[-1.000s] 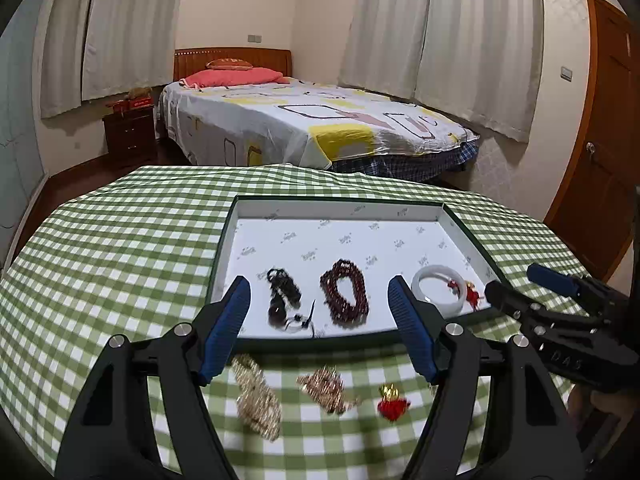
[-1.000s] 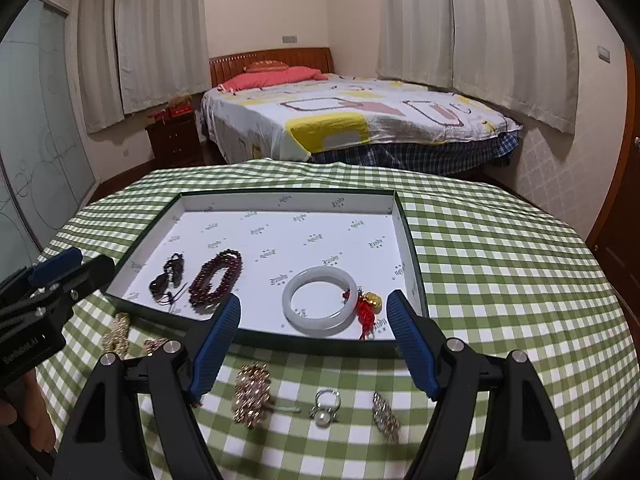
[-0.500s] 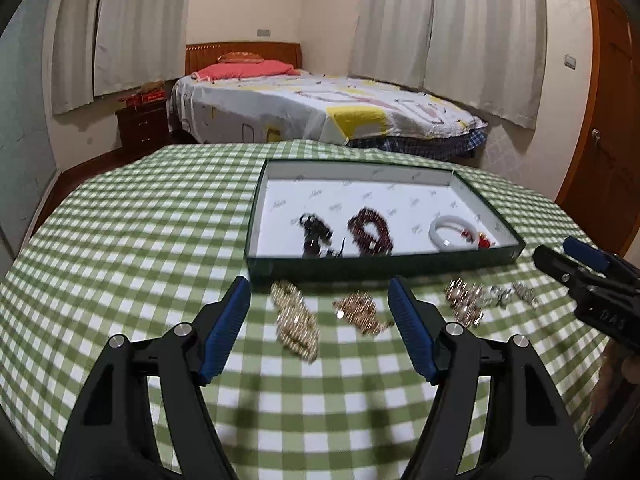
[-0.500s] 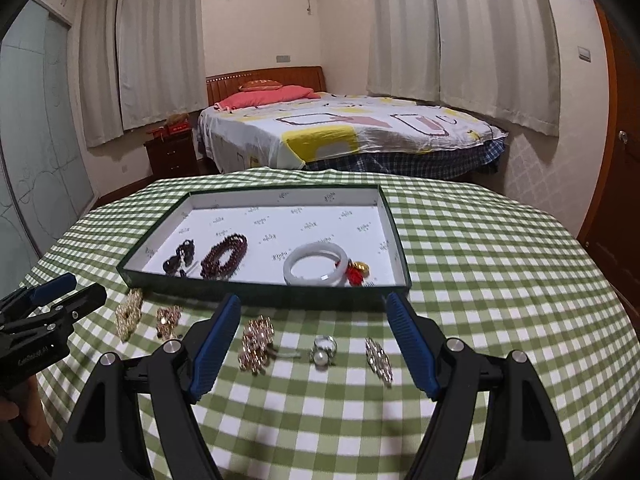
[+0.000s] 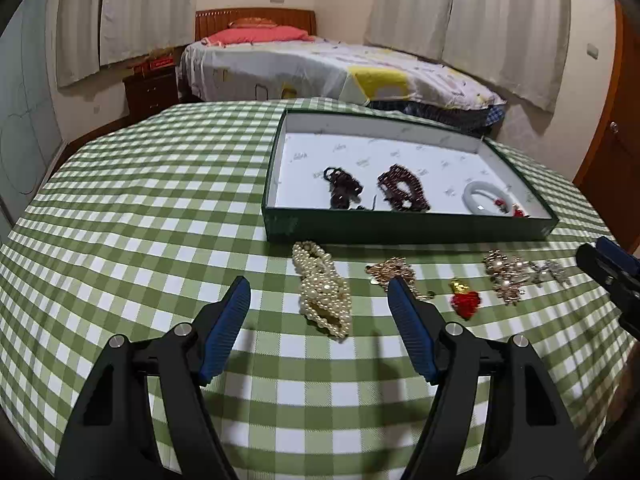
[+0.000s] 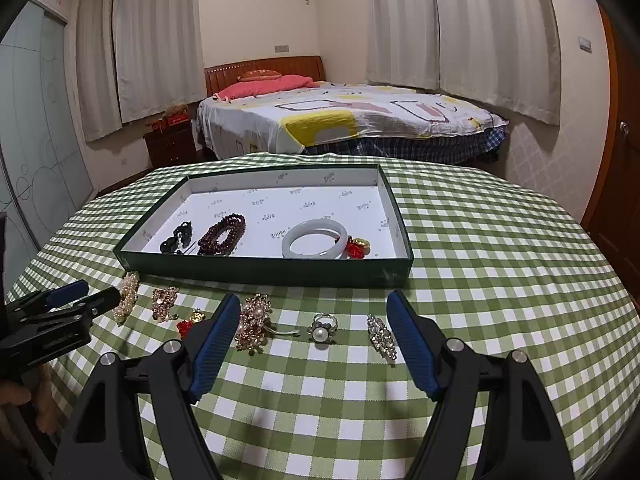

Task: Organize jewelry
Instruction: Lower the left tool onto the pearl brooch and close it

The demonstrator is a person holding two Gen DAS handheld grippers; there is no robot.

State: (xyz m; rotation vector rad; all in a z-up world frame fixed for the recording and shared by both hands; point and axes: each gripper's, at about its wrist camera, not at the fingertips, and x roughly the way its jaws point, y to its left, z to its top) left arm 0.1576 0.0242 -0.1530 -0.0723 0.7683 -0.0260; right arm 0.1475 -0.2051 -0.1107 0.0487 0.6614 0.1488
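A green box (image 5: 404, 231) (image 6: 260, 271) with a white lining holds a black bead bracelet (image 5: 342, 188), a dark red bead bracelet (image 6: 223, 234) and a white bangle (image 6: 315, 238) with a red charm. In front of it on the cloth lie a pearl piece (image 5: 324, 294), a gold chain piece (image 5: 394, 270), a red and gold charm (image 5: 464, 300), a gold brooch (image 6: 253, 322), a pearl ring (image 6: 322, 328) and a crystal clip (image 6: 382, 336). My left gripper (image 5: 318, 308) is open and empty, above the pearl piece. My right gripper (image 6: 312, 322) is open and empty, above the ring.
The round table has a green checked cloth (image 5: 140, 208). A bed (image 6: 340, 120) and a dark nightstand (image 6: 170, 146) stand behind it. A wooden door (image 5: 616, 152) is at the right.
Both grippers have drawn back from the box toward the table's near edge, so the loose pieces in front of the box now lie between their fingers. Both stay open.
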